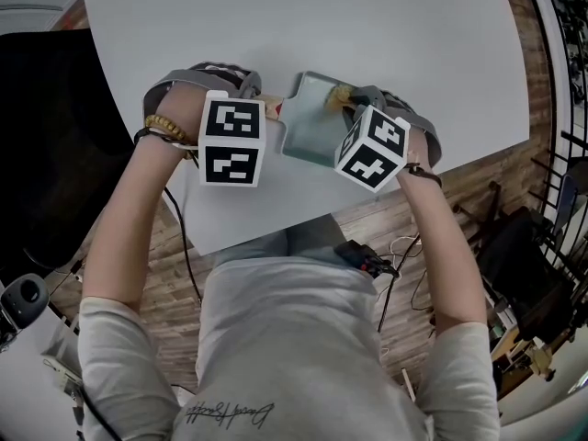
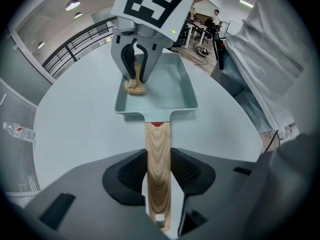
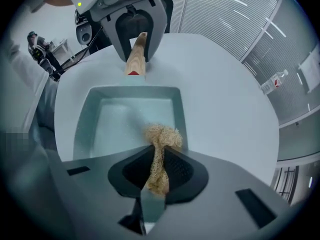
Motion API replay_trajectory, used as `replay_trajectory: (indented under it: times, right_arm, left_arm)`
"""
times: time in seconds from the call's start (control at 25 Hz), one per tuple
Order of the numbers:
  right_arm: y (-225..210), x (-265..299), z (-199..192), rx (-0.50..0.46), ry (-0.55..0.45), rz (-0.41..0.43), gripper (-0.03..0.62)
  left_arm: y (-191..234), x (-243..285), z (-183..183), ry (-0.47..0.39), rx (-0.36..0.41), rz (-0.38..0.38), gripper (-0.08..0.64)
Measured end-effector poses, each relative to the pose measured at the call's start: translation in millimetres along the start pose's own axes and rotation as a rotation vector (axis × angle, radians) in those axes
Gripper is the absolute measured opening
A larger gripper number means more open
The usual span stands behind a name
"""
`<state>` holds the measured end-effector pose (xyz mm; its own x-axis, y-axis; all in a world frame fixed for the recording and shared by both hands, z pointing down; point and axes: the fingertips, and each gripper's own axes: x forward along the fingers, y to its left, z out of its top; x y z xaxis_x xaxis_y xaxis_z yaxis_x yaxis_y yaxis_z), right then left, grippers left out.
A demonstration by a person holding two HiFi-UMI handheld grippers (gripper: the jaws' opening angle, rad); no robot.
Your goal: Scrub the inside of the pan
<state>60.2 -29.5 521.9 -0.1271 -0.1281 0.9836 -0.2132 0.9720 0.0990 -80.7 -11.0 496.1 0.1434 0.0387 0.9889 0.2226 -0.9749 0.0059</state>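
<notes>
A pale green square pan [image 1: 310, 122] [image 2: 172, 91] [image 3: 125, 119] lies on the round white table [image 1: 367, 26]. Its wooden handle [image 2: 157, 159] [image 3: 136, 56] runs between the pads of my left gripper [image 2: 157, 176] [image 1: 266, 110], which is shut on it. My right gripper [image 3: 159, 164] [image 1: 347, 99] is shut on a tan fibrous scrubber [image 3: 161, 136] [image 2: 134, 86] [image 1: 338, 95]. The scrubber's tuft rests at the pan's far corner, against the inner wall. The pan's floor looks bare.
The table's near edge [image 1: 276, 232] lies close to the person's body, with wooden floor [image 1: 432, 209] beyond it. A chair and cabling [image 1: 524, 255] stand at the right. In the left gripper view, desks and a person [image 2: 216, 16] show far off.
</notes>
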Motion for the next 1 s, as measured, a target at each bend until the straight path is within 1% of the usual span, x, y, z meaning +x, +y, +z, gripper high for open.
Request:
replay_trajectory:
  times: [0.08, 0.16, 0.24, 0.4, 0.6, 0.8, 0.92, 1.0]
  right_arm:
    - [0.2, 0.2, 0.4, 0.005, -0.012, -0.023, 0.071]
    - [3.1, -0.9, -1.4, 0.034, -0.021, -0.004, 0.071]
    - [9.9, -2.8, -3.7, 0.050, -0.012, 0.038, 0.071]
    - [31.7, -6.0, -7.6, 0.032, 0.019, 0.124, 0.069]
    - [67.5, -10.1, -12.5, 0.015, 0.054, 0.257, 0.069]
    - [90.4, -12.5, -14.1, 0.045, 0.072, 0.380, 0.067]
    - [97.3, -14.6, -15.5, 0.061, 0.079, 0.427, 0.066]
    - [97.3, -16.0, -15.2, 0.067, 0.065, 0.423, 0.066]
  left_arm:
    - [1.2, 0.3, -1.0, 0.009, -0.012, -0.001, 0.155]
    - [2.4, 0.1, -1.1, 0.017, -0.021, 0.001, 0.155]
    - [3.1, -0.3, -1.5, 0.019, -0.030, 0.006, 0.155]
    - [4.7, -0.5, -4.3, 0.029, -0.040, 0.006, 0.155]
    - [6.0, 1.0, -6.1, 0.038, -0.036, 0.012, 0.155]
    - [6.2, 2.8, -8.1, 0.041, -0.034, 0.007, 0.155]
    - [5.8, 2.5, -7.9, 0.043, -0.031, 0.004, 0.155]
    - [4.9, 1.9, -7.5, 0.045, -0.023, -0.001, 0.155]
